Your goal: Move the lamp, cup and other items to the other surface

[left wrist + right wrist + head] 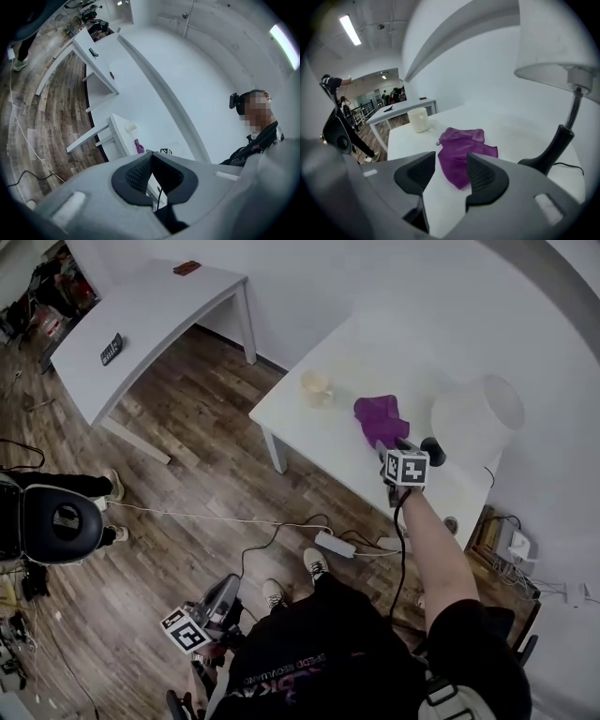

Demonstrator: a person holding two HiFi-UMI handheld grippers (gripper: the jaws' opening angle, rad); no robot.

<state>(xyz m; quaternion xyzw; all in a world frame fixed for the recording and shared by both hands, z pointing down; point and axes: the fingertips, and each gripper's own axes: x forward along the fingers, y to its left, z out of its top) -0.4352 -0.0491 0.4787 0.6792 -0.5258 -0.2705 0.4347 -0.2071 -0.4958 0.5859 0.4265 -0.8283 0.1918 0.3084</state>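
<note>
On the near white table (309, 427) stand a cream cup (315, 387), a crumpled purple cloth (380, 416) and a white-shaded lamp (476, 413) on a black base. My right gripper (387, 446) hangs open just above the cloth's near end, beside the lamp base. In the right gripper view the cloth (465, 150) lies just beyond the parted jaws of that gripper (451, 168), untouched, with the cup (417, 119) further back and the lamp (555, 150) at right. My left gripper (225, 589) is low by my legs, over the floor. Seen in its own view, the left gripper (151, 157) is shut and empty.
A second white table (141, 315) stands at the far left with a black remote (111, 349) and a small dark red object (187, 268). A power strip (335, 544) and cables lie on the wooden floor between. A person's legs (94, 486) show at left.
</note>
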